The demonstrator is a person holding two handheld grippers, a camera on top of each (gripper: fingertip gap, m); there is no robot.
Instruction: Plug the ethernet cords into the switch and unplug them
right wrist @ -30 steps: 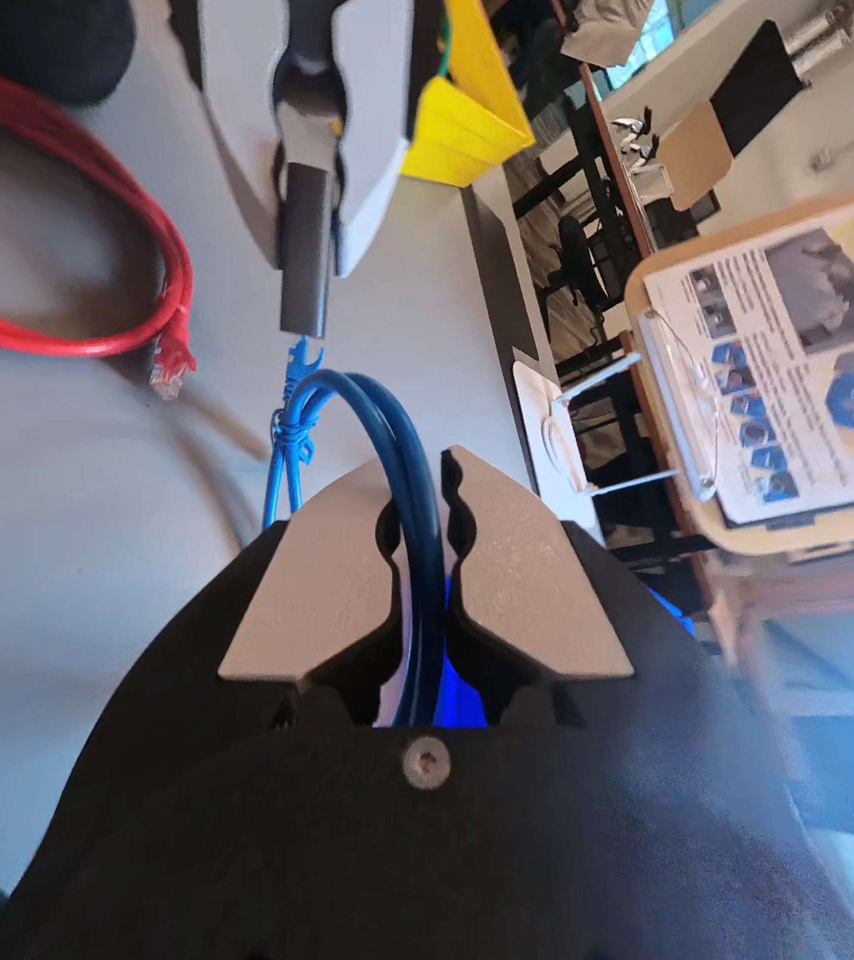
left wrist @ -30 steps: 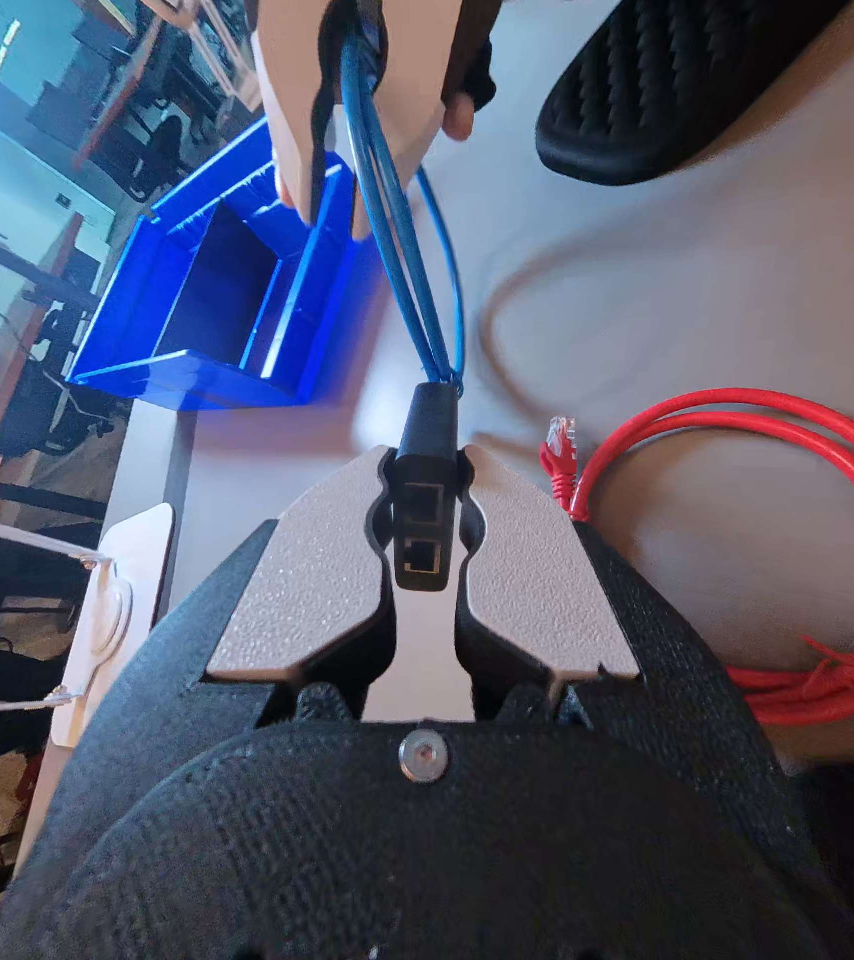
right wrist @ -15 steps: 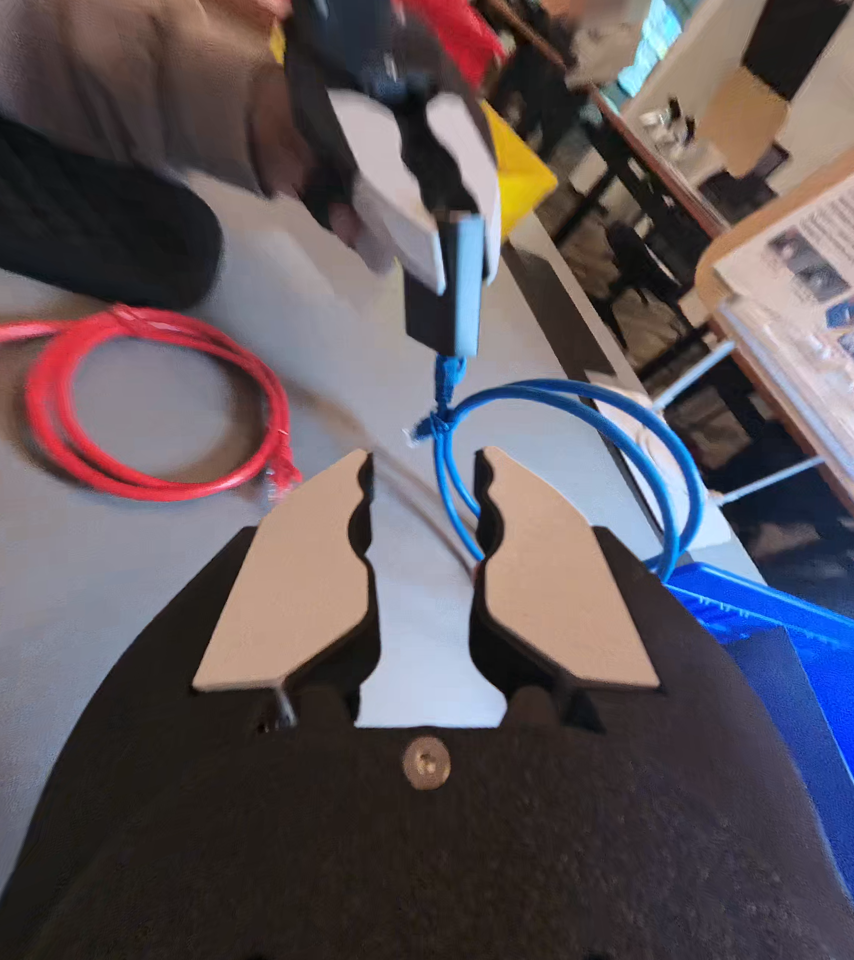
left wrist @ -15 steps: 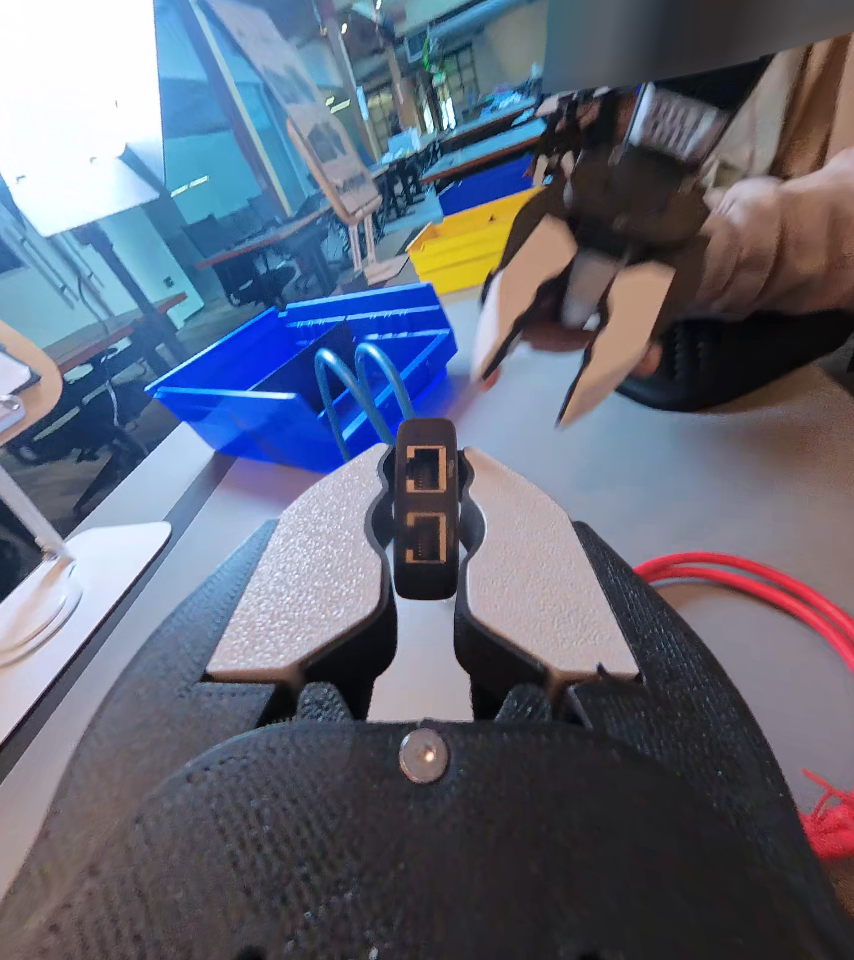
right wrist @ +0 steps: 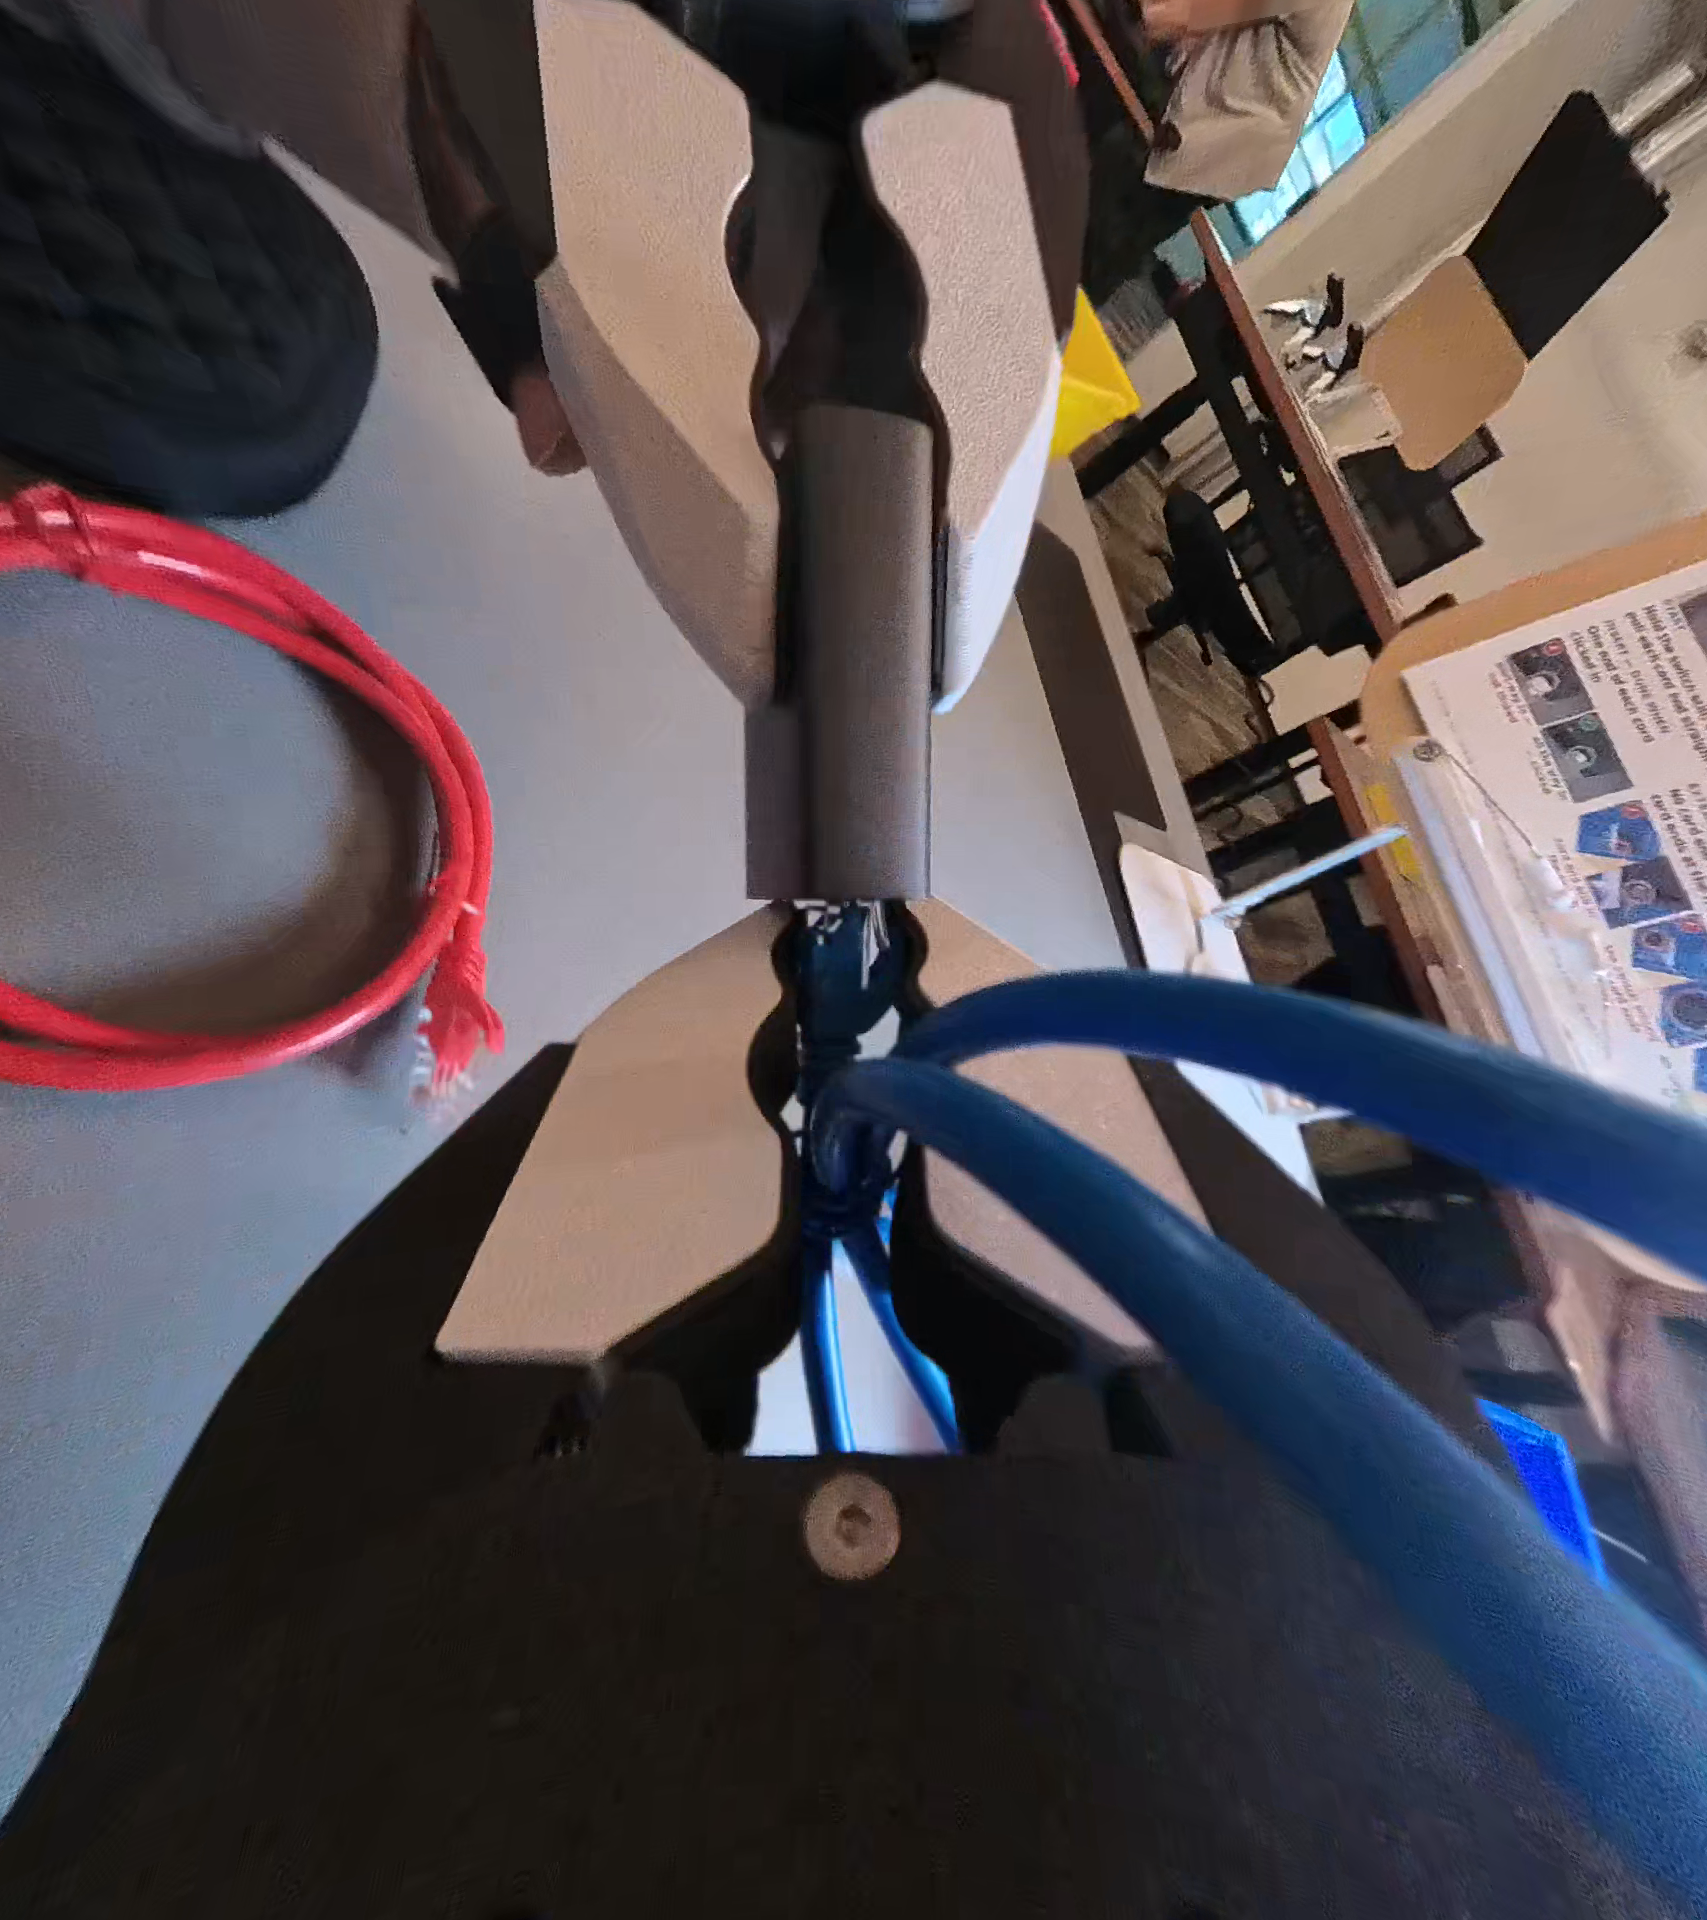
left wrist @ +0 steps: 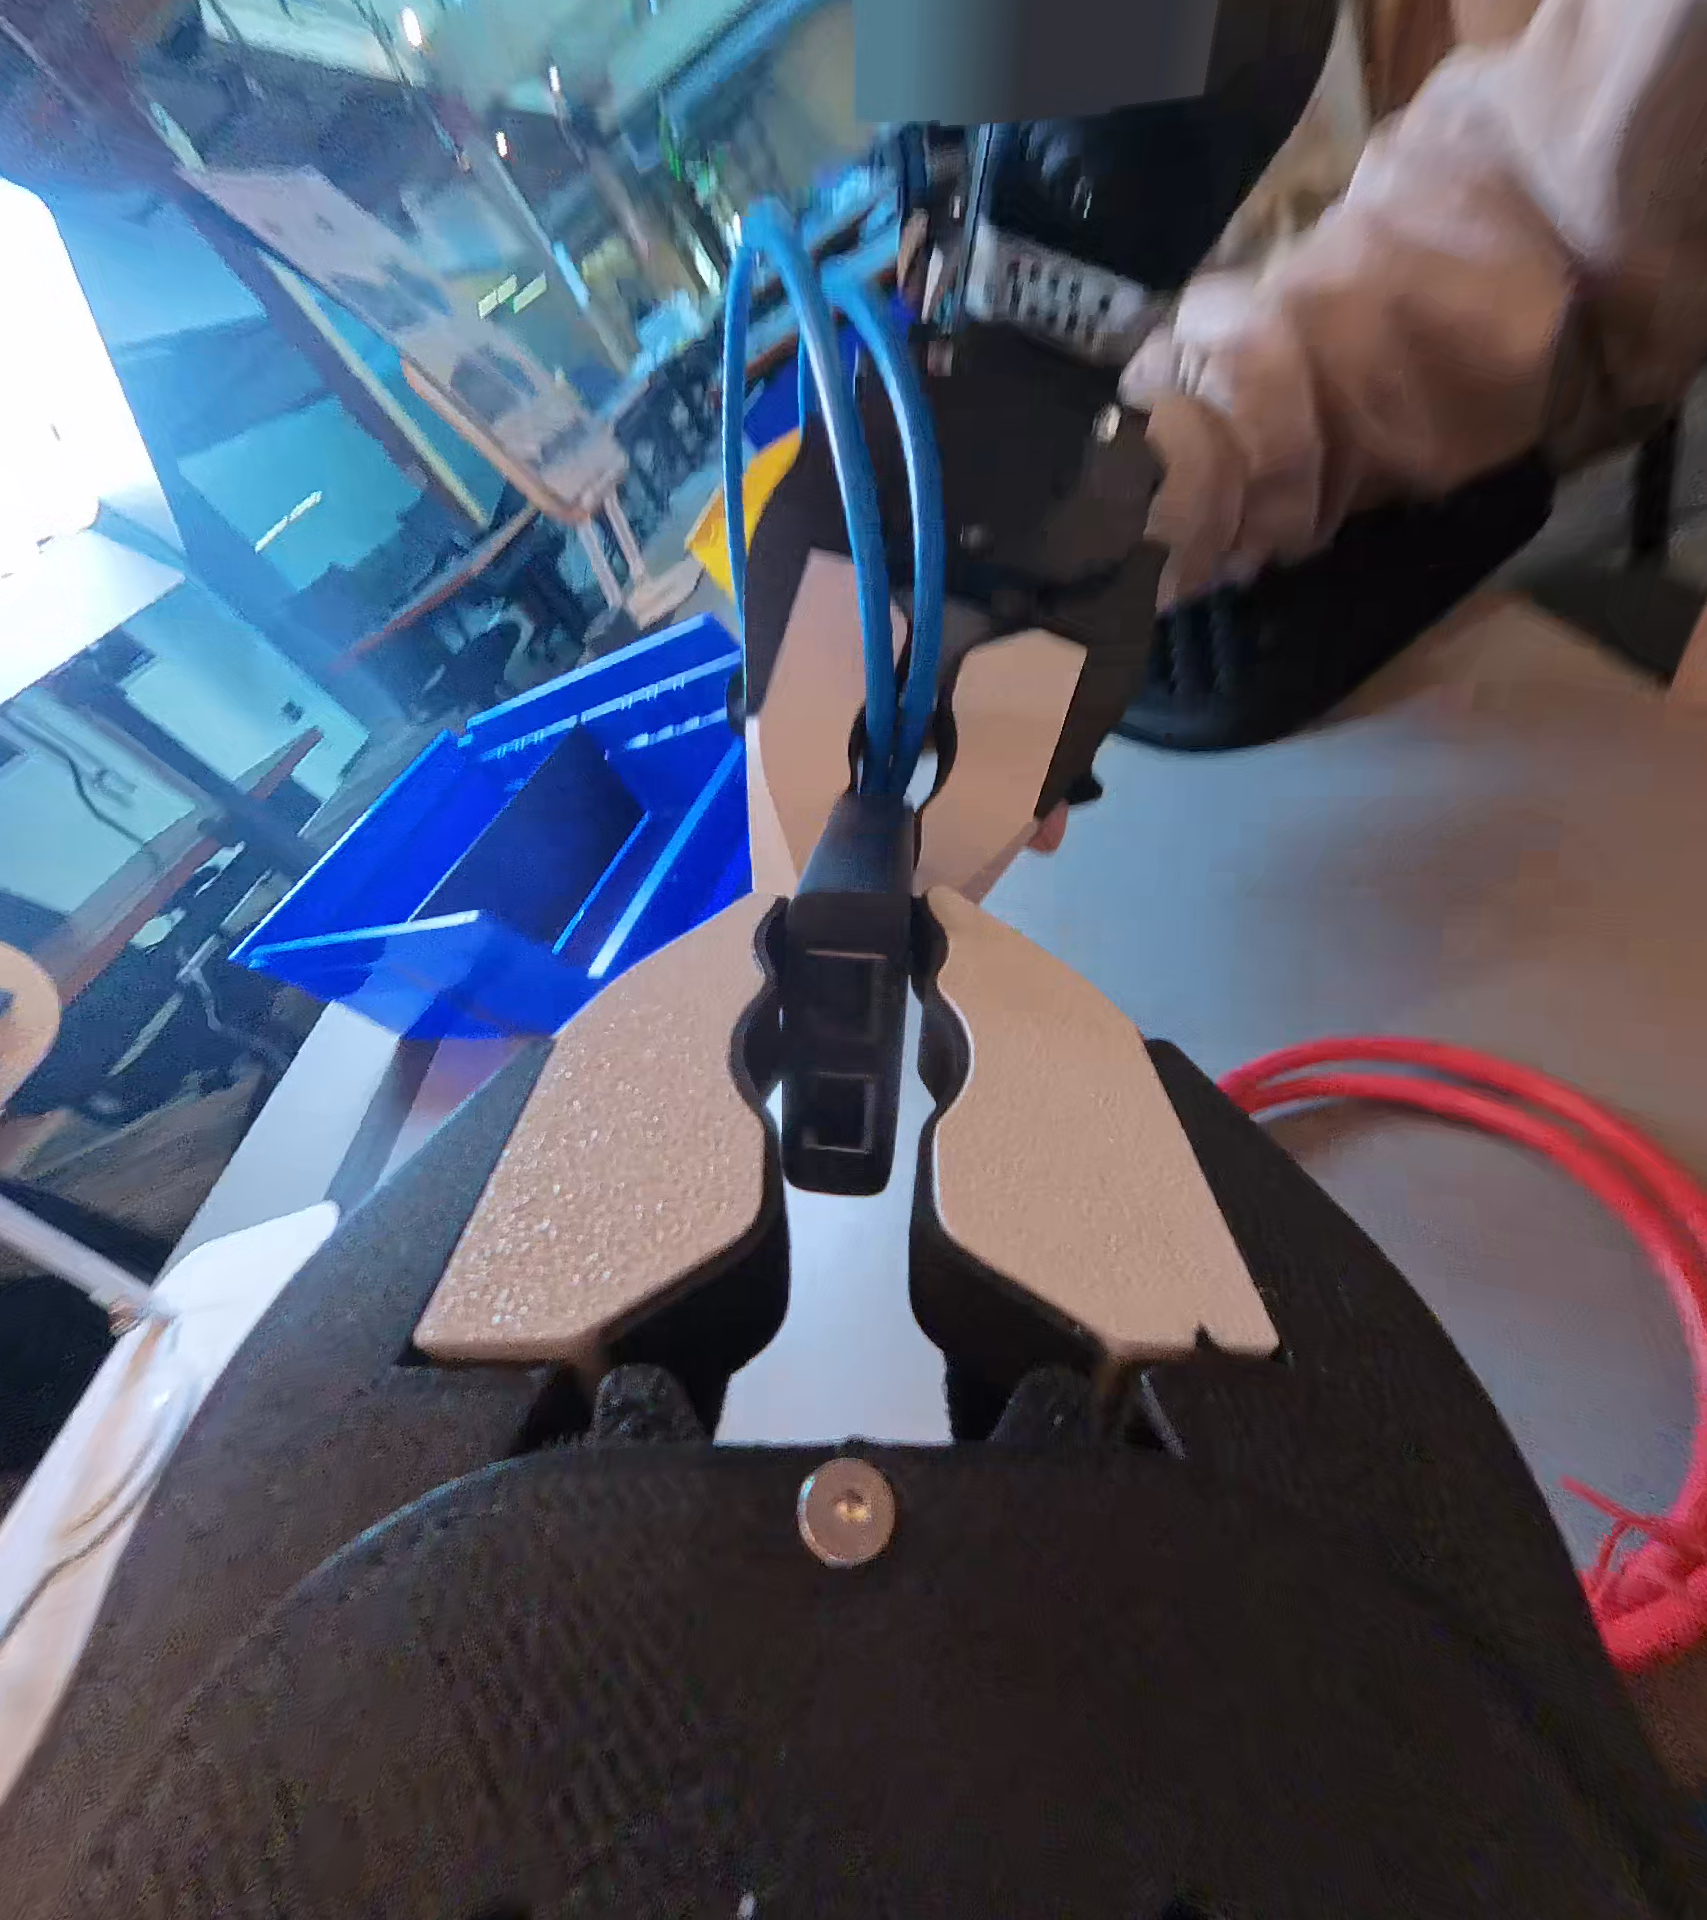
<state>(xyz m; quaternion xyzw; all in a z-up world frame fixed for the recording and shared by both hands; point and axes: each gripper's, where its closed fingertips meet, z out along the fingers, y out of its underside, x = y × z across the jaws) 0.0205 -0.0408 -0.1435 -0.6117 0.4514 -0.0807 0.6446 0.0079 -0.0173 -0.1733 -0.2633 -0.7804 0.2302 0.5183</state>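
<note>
My left gripper (left wrist: pixel 844 914) is shut on the small black switch (left wrist: pixel 844 1039), two of its ports facing the camera. A blue ethernet cord (left wrist: pixel 890 499) runs from the switch's far end and loops upward. My right gripper (right wrist: pixel 844 925) is shut on the blue cord's plug (right wrist: pixel 833 987), right at the end of the switch (right wrist: pixel 854 727). The plug's tip meets the switch's port. The blue cord (right wrist: pixel 1244 1122) loops across the right wrist view. The grippers face each other, nose to nose. A coiled red ethernet cord (right wrist: pixel 392 707) lies loose on the table, also in the left wrist view (left wrist: pixel 1659 1247).
A blue bin (left wrist: pixel 516 883) stands near the table's edge beyond the switch. A yellow bin (right wrist: pixel 1088 384) sits farther along. A black padded object (right wrist: pixel 101 260) lies on the grey table. A stand with a printed sheet (right wrist: pixel 1607 831) and its white base (right wrist: pixel 1171 914) are beside the table. Both grippers' tips are close together, under 4 cm apart.
A second ago my right gripper held the cord's loop; half a second ago it was open and away. Now it is back, shut on the plug. The left stays shut on the switch.
</note>
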